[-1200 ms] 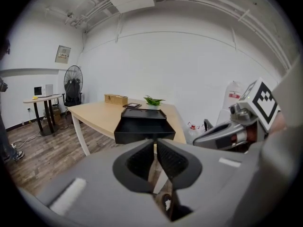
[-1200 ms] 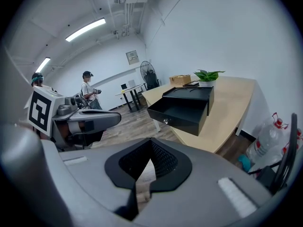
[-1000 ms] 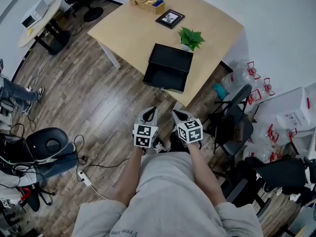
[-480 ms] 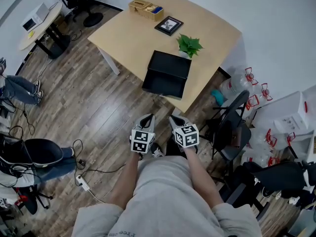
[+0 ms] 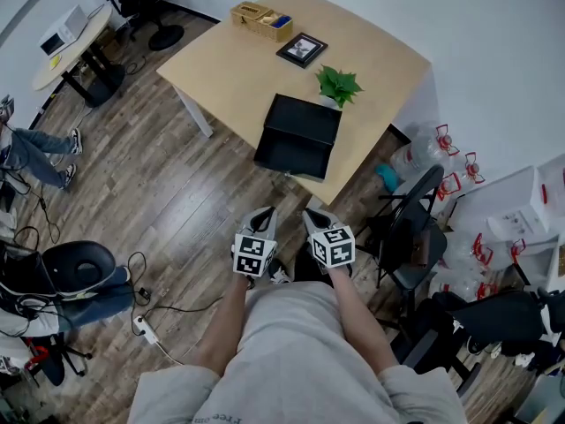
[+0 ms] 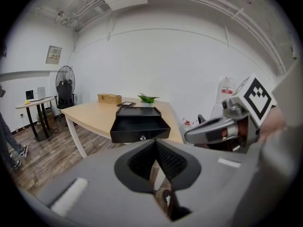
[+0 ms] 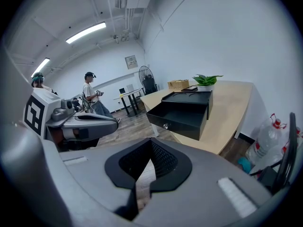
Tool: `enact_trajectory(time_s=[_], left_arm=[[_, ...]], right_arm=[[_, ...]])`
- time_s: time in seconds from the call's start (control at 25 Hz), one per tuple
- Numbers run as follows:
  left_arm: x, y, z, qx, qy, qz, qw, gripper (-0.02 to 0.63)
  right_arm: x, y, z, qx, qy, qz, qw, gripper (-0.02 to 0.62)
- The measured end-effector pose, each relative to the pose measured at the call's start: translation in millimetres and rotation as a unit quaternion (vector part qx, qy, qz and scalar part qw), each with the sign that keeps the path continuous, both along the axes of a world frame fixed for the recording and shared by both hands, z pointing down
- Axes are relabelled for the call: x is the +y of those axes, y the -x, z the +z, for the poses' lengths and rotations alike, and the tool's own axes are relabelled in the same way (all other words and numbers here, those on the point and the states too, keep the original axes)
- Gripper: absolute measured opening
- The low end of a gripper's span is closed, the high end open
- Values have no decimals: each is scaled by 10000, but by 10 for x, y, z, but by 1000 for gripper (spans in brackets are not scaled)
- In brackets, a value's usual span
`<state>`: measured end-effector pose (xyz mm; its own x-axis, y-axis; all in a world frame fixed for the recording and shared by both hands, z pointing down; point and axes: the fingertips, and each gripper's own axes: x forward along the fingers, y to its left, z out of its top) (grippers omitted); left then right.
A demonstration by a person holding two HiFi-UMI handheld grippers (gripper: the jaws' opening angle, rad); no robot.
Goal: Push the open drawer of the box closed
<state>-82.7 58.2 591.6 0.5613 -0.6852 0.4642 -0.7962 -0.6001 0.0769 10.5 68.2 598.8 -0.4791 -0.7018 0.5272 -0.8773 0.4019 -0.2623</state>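
Head view: tan surface [image 5: 238, 60] at 12 o'clock bears box [image 5: 305, 115], drawer [image 5: 291, 153] open; right gripper view adds two standing people [image 7: 92, 98]; left hand-held gripper [image 5: 265, 211], right hand-held gripper [image 5: 313, 215] pressed together.

Pretty bright all round; even light comes down from the ceiling strip lights [image 7: 86, 32], which blow out to pure white, and bounces off the white walls [image 6: 156, 65]; shadows are soft, just a faint one under the tabletop [image 5: 238, 60]; the black box [image 5: 300, 135] is so dark its inside barely reads. Head view is sharp but bends a bit at the edges; both gripper views are heavy fisheye with black corners and curved lines; up close the left tool [image 6: 155, 141] and right tool [image 7: 150, 141] look soft and out of focus.
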Motion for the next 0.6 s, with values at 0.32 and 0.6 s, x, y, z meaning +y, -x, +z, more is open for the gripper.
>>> enact_trajectory(time_s=[0.32,0.6], left_arm=[[-40,-36,18,72,10,-6,10000,52],[-132,-60,-6,87,5,-1,10000,52]], right_arm=[[-30,-96,-41,83,-138,111,9998,0],[-109,-132,-63,93,-158,126,9998,2]])
